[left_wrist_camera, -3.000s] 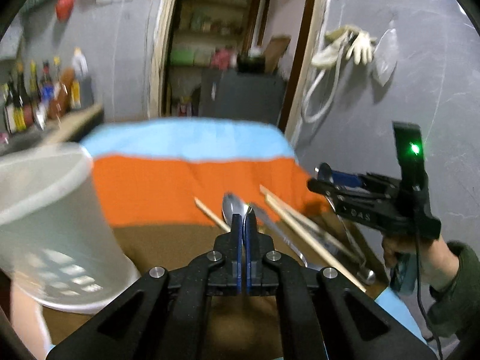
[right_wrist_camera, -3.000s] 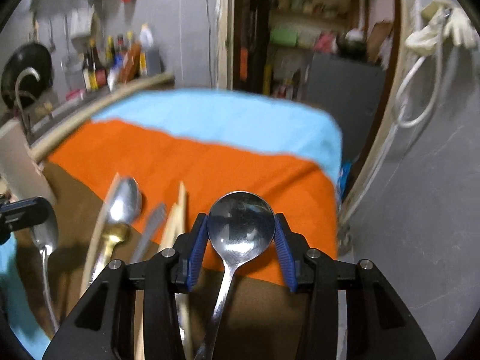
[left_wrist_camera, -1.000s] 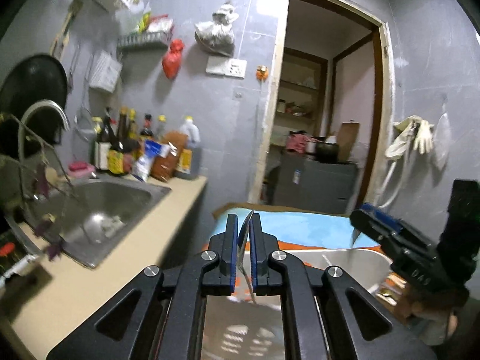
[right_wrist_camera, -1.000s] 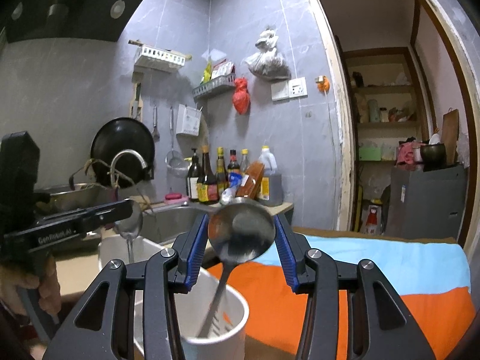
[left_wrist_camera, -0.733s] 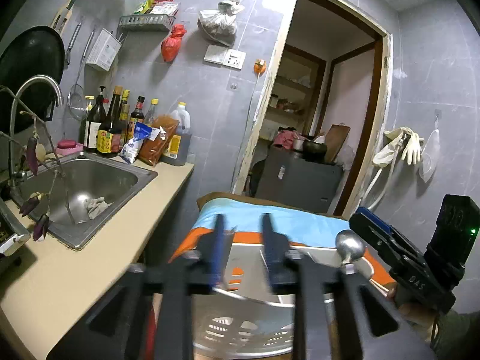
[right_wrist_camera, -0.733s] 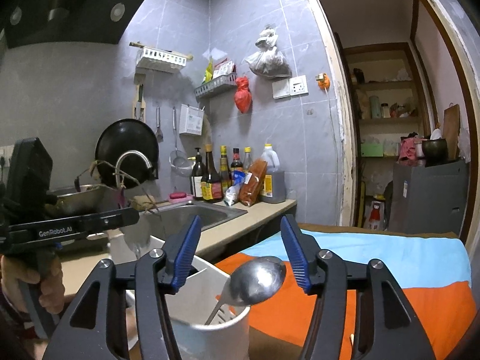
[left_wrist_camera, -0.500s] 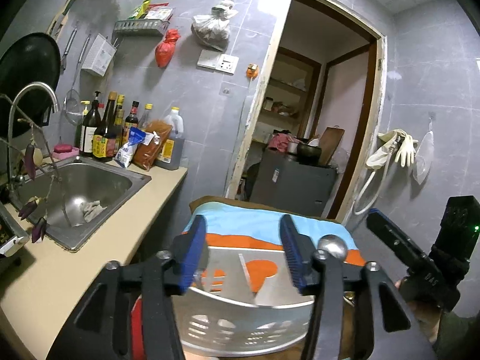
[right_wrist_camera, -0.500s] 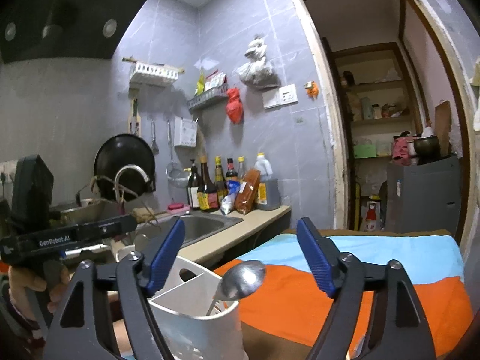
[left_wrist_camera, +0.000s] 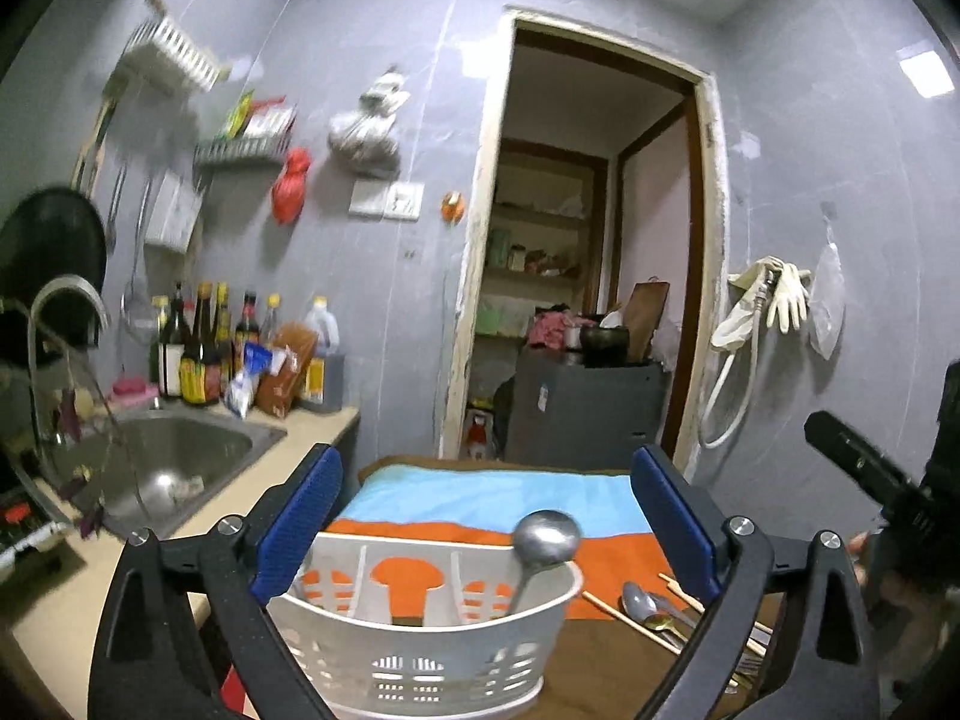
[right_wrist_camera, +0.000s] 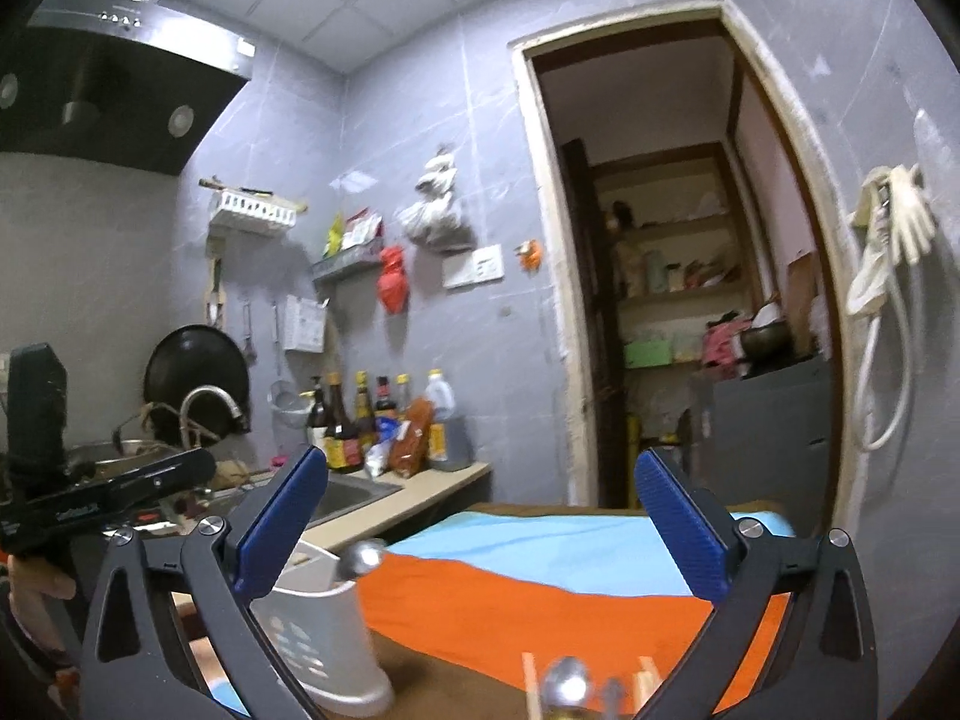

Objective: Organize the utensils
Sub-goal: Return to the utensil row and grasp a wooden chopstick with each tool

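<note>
**Both Tongs Empty; Loose Utensils Remain on the Surface**

Left wrist view: the left tongs (left_wrist_camera: 486, 525) are opening wide, with nothing gripped. A ladle (left_wrist_camera: 543, 546) stands in the white caddy (left_wrist_camera: 420, 654). Spoons (left_wrist_camera: 645, 600) and chopsticks (left_wrist_camera: 624, 615) lie right of it on the striped surface (left_wrist_camera: 480, 504). Expect rigid, light, slippery steel; grasp at mid-handle.

Right wrist view: the right tongs (right_wrist_camera: 480, 531) are opening wide and empty. A spoon (right_wrist_camera: 564, 687) lies below. Sink (right_wrist_camera: 354, 492), bottles (right_wrist_camera: 360, 420) and doorway (right_wrist_camera: 678, 276) stand behind.
</note>
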Demonstrator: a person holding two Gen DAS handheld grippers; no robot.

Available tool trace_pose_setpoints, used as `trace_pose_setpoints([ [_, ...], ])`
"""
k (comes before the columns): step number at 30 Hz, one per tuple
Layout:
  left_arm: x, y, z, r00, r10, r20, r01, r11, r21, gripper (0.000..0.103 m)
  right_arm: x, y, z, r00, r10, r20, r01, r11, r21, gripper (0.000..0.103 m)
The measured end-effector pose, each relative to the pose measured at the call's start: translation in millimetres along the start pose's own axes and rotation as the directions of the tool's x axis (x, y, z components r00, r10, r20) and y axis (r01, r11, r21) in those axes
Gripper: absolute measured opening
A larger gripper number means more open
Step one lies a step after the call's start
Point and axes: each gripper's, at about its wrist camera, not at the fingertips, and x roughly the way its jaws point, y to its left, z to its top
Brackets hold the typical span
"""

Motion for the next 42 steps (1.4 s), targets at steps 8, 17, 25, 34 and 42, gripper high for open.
trace_pose_setpoints([
  [8, 6.5, -60.1, -14.9, 0.998, -0.053, -0.020, 0.055, 0.995, 0.089, 0.095, -37.1, -27.6, 6.4, 0.998, -0.067, -0.011, 0.066, 0.995, -0.077, 0.103],
  [17, 40.7, -101.1, -54.9, 0.979, -0.080, -0.188, 0.092, 0.994, 0.055, 0.095, -44.0, -69.2, -20.5, 0.985, -0.133, -0.114, 0.120, 0.987, -0.111, 0.103],
  [25, 76.6, -122.7, -92.2, 0.929, -0.079, -0.362, 0.109, 0.992, 0.063, 0.095, -30.6, -111.0, -53.4, 0.942, -0.173, -0.286, 0.161, 0.985, -0.067, 0.103],
  [34, 125.9, -122.5, -121.4, 0.820, -0.090, -0.566, 0.133, 0.990, 0.035, 0.068, 2.0, -131.5, -87.9, 0.863, -0.105, -0.495, 0.110, 0.994, -0.019, 0.077],
  [42, 167.0, -113.2, -142.6, 0.704, -0.085, -0.705, 0.122, 0.992, 0.003, 0.043, 25.4, -130.3, -112.6, 0.774, -0.054, -0.630, 0.041, 0.999, -0.036, 0.055],
])
